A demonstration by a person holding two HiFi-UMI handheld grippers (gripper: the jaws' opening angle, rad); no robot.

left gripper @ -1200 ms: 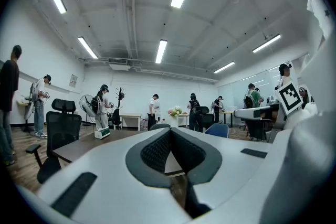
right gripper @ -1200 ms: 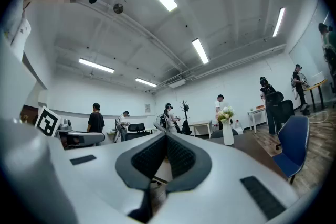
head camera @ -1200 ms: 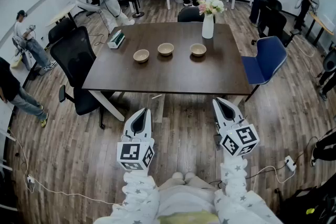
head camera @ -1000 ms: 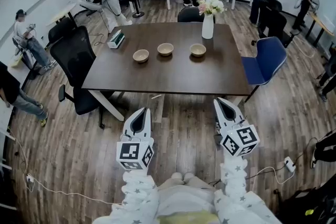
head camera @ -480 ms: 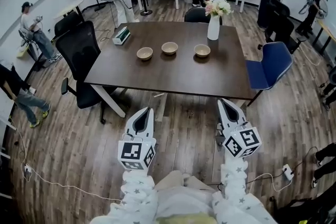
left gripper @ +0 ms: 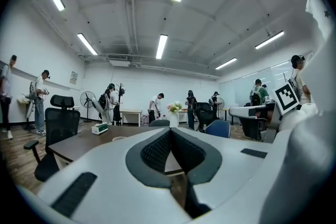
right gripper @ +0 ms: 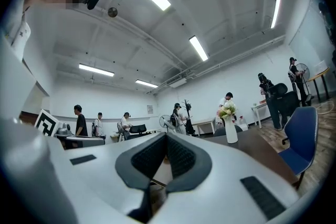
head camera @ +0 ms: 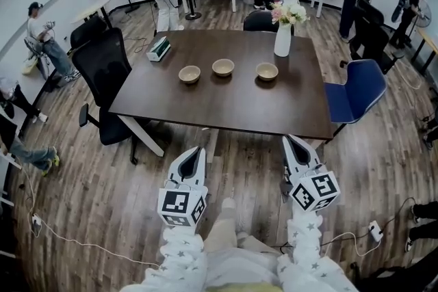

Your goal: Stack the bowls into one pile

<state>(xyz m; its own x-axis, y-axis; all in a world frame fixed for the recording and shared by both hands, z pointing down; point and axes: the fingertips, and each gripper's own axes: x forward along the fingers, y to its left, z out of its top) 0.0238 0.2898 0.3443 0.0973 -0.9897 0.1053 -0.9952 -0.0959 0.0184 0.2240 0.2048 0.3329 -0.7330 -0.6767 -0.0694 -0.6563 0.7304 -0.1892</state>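
Tools held before the table: we carry the white left tool [head camera: 196,152] and the white right tool [head camera: 293,142] side by side over the wooden plank floor [head camera: 102,181], short of the near edge of the dark brown rectangular table [head camera: 219,109]. Each tool has its jaws pressed together with nothing between them. Three small round beige bowls, shallow and pale inside, stand upright in a row across the table's far half: left bowl [head camera: 189,74], middle bowl [head camera: 223,67], right bowl [head camera: 267,71]. They are apart from one another, none stacked. The right bowl sits near a white vase of flowers [head camera: 282,40].
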